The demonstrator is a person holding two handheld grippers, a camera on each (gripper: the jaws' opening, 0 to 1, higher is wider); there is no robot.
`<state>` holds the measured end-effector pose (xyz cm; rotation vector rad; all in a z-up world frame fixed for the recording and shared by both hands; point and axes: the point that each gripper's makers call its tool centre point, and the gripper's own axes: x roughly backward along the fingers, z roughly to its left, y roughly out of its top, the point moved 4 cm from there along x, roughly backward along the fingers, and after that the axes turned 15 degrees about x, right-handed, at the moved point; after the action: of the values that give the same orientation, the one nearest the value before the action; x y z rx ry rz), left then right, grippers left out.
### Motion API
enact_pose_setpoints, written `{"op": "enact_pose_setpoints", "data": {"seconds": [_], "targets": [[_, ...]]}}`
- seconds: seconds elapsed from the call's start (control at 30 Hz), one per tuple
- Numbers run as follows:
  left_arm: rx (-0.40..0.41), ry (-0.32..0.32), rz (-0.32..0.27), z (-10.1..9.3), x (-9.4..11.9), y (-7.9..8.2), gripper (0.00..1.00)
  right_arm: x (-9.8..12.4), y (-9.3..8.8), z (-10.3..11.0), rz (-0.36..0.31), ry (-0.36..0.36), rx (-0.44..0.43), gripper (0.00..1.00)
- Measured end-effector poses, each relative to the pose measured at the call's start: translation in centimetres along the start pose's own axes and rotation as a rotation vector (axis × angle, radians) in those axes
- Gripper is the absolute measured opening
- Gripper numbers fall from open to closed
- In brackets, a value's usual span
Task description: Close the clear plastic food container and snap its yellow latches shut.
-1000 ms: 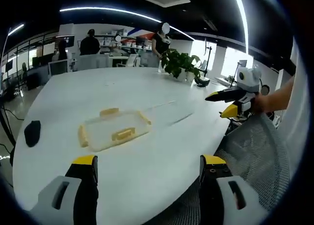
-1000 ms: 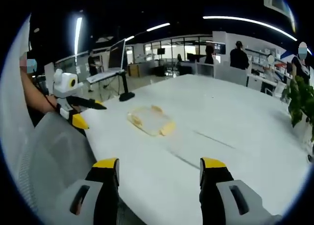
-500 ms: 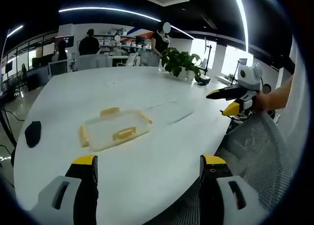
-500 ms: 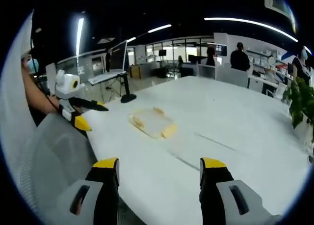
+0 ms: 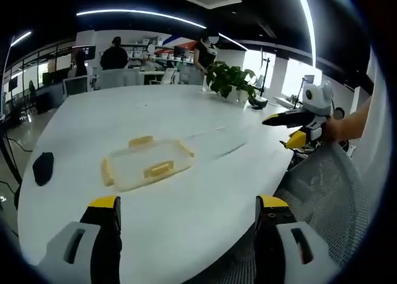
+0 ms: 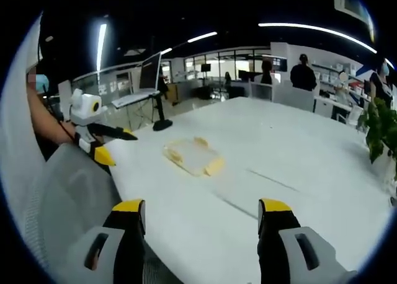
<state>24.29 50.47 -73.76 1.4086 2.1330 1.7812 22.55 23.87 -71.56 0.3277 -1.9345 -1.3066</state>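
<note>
- While the container sits untouched mid-table, your left gripper is spread.
- Right gripper: spread, empty.
- Yellow latches: seemingly not yet snapped.

The food container lies flat on the table, ahead of the left gripper and between its spread jaws. The right gripper hangs off the table's right edge, above a mesh chair back. A potted plant stands at the far side, and a dark object lies near the left edge.
</note>
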Motion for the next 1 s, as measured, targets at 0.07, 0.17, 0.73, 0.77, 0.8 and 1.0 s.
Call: {"op": "enact_pose_setpoints", "data": {"seconds": [0.07,0.17,0.73,0.77,0.8,1.0], "targets": [[-0.003,-0.001,0.0,-0.05,-0.02,0.02,0.91,-0.02,-0.06,0.01,0.004,0.001,-0.002,0.76],[-0.001,-0.002,-0.003,0.01,-0.02,0.05,0.92,-0.02,-0.03,0.01,0.001,0.0,-0.001,0.77],[0.0,0.009,-0.011,0.12,-0.09,0.09,0.95,-0.02,-0.05,-0.09,-0.004,-0.011,-0.002,0.85],[0.0,0.011,-0.01,0.15,-0.1,0.08,0.96,-0.03,-0.05,-0.1,-0.005,-0.011,-0.003,0.85],[-0.003,0.014,-0.008,0.17,-0.11,0.06,0.96,-0.04,-0.06,-0.06,-0.008,-0.007,-0.008,0.85],[0.0,0.025,-0.008,0.37,-0.12,0.01,0.97,0.02,-0.05,-0.14,-0.011,-0.011,-0.011,0.85]]}}
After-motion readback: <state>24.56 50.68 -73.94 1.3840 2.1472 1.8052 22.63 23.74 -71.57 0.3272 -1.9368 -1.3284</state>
